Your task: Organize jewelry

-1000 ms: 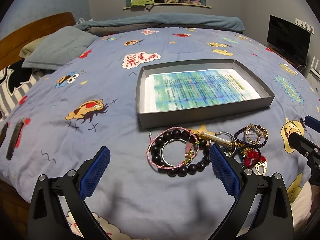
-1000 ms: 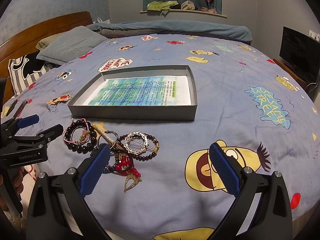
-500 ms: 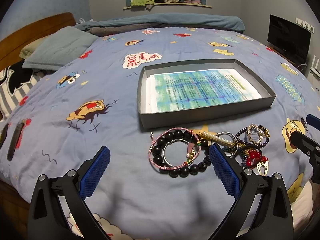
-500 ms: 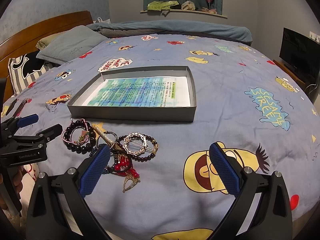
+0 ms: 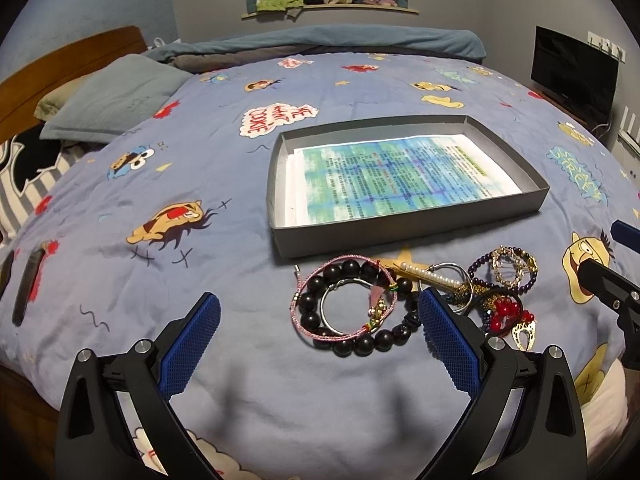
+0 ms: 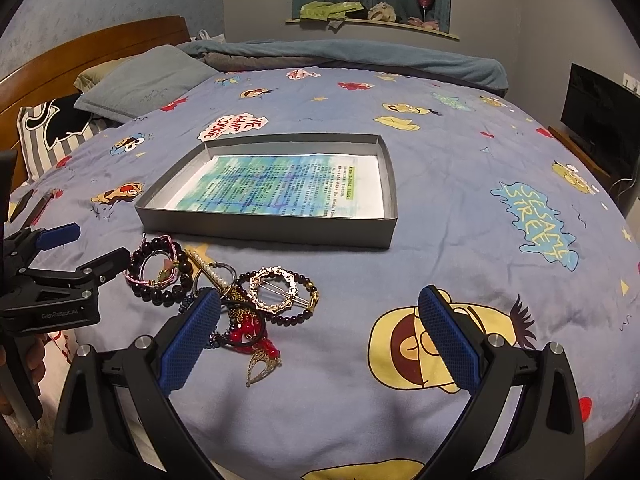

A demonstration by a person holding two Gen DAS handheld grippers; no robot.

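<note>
Jewelry (image 5: pixel 404 304) lies in a pile on the bed (image 5: pixel 200 184) (just beside the gray box (image 5: pixel 400 232)); both the left gripper (image 5: pixel 318 344) and right gripper (image 6: pixel 318 340) are wide open, holding nothing.

Box (image 5: pixel 404 232) sits mid-bed on the bedspread (image 5: pixel 224 152), paper sheet (image 5: pixel 400 176) lying inside it. Jewelry pile (image 5: pixel 404 300) lies on the bedspread just in front of the box's near wall. Pillows (image 6: pixel 140 80) far left by the headboard (image 6: pixel 80 52), TV (image 6: pixel 600 116) off the right side.
</note>
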